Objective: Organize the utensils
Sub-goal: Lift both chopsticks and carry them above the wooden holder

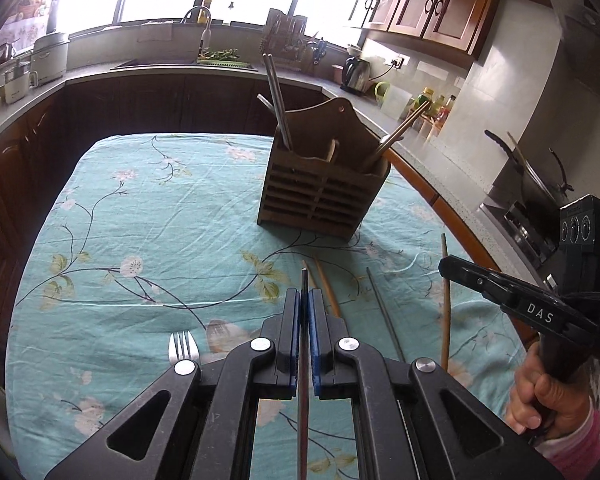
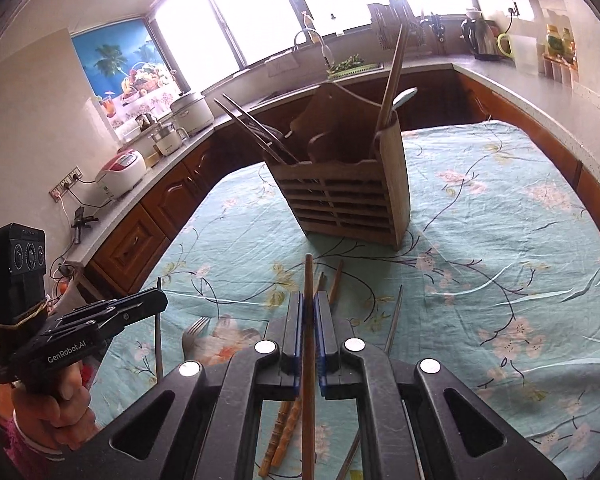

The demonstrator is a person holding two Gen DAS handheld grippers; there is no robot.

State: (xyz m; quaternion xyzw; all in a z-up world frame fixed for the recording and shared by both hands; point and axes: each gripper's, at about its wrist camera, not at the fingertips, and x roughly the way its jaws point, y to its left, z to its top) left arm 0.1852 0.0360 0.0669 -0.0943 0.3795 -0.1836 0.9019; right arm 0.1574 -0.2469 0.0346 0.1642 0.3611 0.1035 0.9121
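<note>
Your left tool is clamped on a dark metal chopstick, and your right tool is clamped on a wooden chopstick. The holder stands on the tabletop ahead of both tools, with chopsticks already in its compartments. A fork lies just left of your left tool, and loose chopsticks lie between the tools.

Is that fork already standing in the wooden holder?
No, the fork lies flat on the tablecloth, apart from the wooden holder.
</note>
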